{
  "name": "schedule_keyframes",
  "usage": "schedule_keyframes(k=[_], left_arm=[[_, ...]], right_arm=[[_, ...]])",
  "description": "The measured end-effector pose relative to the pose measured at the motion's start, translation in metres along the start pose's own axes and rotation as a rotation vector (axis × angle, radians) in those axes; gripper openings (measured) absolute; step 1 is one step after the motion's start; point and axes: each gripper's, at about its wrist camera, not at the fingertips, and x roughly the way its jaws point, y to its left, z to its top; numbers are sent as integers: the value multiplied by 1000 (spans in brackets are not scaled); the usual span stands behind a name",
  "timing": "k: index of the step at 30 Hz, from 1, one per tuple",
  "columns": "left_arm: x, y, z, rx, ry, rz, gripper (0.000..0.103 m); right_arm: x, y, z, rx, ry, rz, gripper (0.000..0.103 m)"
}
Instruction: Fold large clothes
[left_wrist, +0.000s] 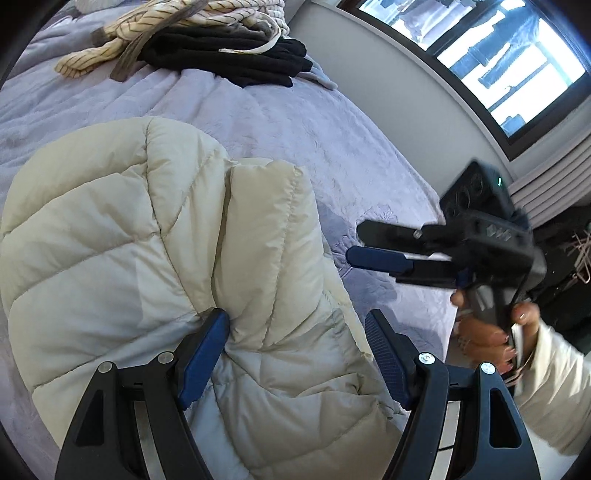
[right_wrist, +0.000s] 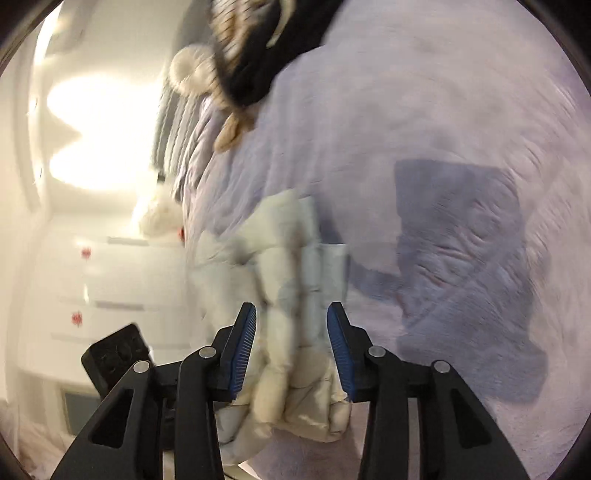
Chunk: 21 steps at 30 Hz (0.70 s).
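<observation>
A cream quilted puffer jacket (left_wrist: 122, 236) lies bunched on the lavender bedspread (left_wrist: 332, 122). My left gripper (left_wrist: 295, 336) stands open right over it; the left pad (left_wrist: 205, 354) touches a fold, and the right pad (left_wrist: 386, 362) sits just past the jacket's edge. My right gripper (left_wrist: 354, 240) hovers open to the right of the jacket above the bedspread, held by a hand (left_wrist: 491, 332) in a cream sleeve. In the blurred right wrist view the jacket (right_wrist: 291, 258) shows beyond and below the open right gripper (right_wrist: 291, 332), with nothing pressed between the pads.
A pile of clothes sits at the bed's far end: a cream striped garment (left_wrist: 155, 33) over a black one (left_wrist: 236, 59). A window (left_wrist: 491, 62) and wall run along the bed's right side. White drawers (right_wrist: 110, 295) and a plush toy (right_wrist: 162, 218) are beyond the bed.
</observation>
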Motion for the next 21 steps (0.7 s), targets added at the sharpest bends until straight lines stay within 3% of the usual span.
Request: schedule_keyframes(k=[2,4,8,11,17,21], left_arm=[[2,-1,0,13,2,12,76],[2,-3,-1,25,1,22,76],[2,-6,-3,43,-3,37,76],[-2,-8,-4,52,-9,49,76],[-30,-1,-5,36,-32,67,76],[-64,27,-6,-41,-64,74,76]], right_arm=[[3,5,2,-34,37,-5,84],[13,23,9,-79,56,-17,96],[31,45,27,-139,117,-73,97],[56,50,22,-141,189,-126,97],[99,5,32,2,255,-78,97],[119,-14,26,67,272,-46,97]])
